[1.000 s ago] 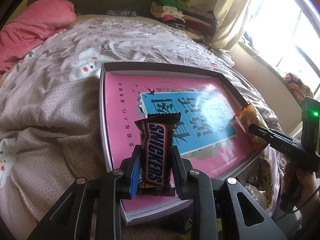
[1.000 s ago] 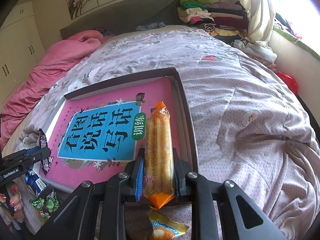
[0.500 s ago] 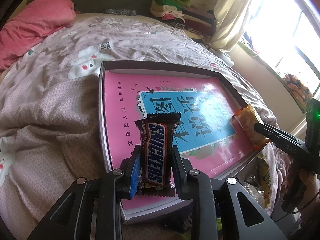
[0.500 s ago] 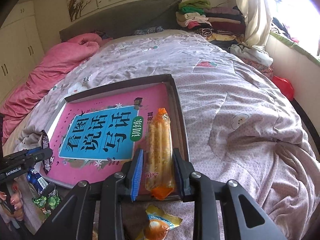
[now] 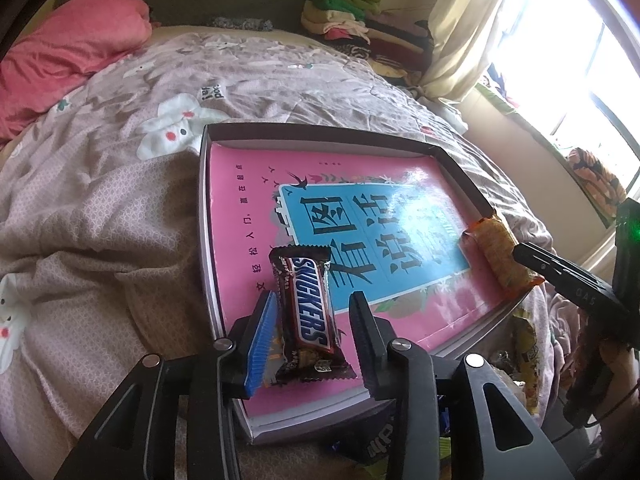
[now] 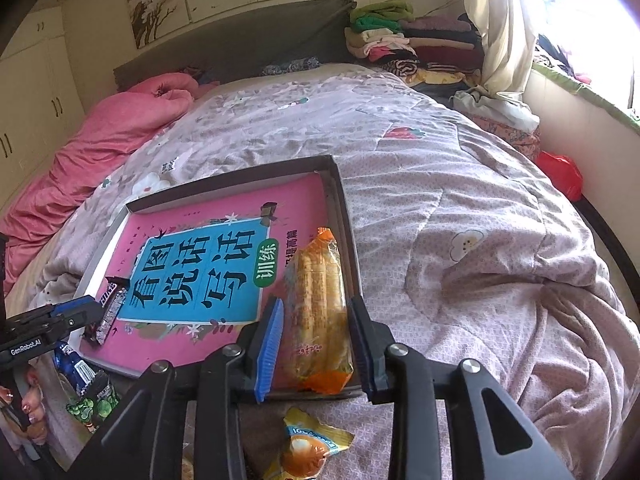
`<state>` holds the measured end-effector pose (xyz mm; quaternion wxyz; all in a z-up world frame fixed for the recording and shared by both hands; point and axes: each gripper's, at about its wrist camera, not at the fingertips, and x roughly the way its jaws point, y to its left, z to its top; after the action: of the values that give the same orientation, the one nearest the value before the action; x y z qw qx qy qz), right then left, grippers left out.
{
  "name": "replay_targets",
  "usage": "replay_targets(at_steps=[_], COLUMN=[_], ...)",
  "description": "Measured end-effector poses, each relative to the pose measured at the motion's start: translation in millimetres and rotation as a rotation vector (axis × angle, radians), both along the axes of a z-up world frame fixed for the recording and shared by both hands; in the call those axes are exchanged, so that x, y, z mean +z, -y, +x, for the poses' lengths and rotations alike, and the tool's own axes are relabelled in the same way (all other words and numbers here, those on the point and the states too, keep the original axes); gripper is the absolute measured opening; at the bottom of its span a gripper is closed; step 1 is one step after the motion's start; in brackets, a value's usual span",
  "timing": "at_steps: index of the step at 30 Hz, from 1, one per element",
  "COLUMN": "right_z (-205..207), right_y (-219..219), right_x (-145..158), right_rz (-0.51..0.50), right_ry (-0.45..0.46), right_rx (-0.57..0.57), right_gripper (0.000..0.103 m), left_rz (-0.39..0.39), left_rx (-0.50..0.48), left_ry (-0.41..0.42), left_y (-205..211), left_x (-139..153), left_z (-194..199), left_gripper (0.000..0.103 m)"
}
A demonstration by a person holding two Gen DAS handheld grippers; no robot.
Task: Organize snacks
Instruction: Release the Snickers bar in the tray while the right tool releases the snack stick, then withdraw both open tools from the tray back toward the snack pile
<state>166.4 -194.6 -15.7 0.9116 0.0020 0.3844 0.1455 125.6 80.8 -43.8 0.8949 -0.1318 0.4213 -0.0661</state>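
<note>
A shallow grey-rimmed tray [image 5: 320, 136] with a pink and blue printed bottom lies on the bed. A brown Snickers bar [image 5: 306, 308] lies flat on its near left part, between the fingers of my left gripper [image 5: 313, 300]. The jaws are opening and a gap shows beside the bar. On the tray's right side, along the rim [image 6: 240, 178], rests a long orange snack packet [image 6: 316, 272]. My right gripper [image 6: 316, 306] straddles it, its jaws opening and its pads just off the wrapper. Each view shows the other gripper [image 5: 560, 276] [image 6: 76, 312] at the tray's edge.
Loose snacks lie off the tray's near edge: a yellow-orange wrapper [image 6: 308, 448] and blue and green packets [image 6: 86, 384]. A hand [image 6: 28, 400] holds the left gripper. A pink duvet [image 6: 100, 148] and stacked clothes [image 6: 400, 40] sit at the bed's far end.
Both grippers' jaws have parted from their snacks. The Snickers bar has tipped down flat onto the tray. The orange packet has settled onto the tray's right side.
</note>
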Motion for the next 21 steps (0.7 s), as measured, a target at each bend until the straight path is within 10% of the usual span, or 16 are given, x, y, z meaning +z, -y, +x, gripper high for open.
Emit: replay_targets(at_steps=[21], right_z=[-12], right_y=[3], right_x=[18], right_rz=[0.021], right_ry=[0.050], right_rx=[0.005], right_gripper=[0.043], left_rz=[-0.025], left_rx=[0.021], left_ry=[0.070], left_y=[-8], left_x=[32], left_z=[-14], left_gripper=[0.069])
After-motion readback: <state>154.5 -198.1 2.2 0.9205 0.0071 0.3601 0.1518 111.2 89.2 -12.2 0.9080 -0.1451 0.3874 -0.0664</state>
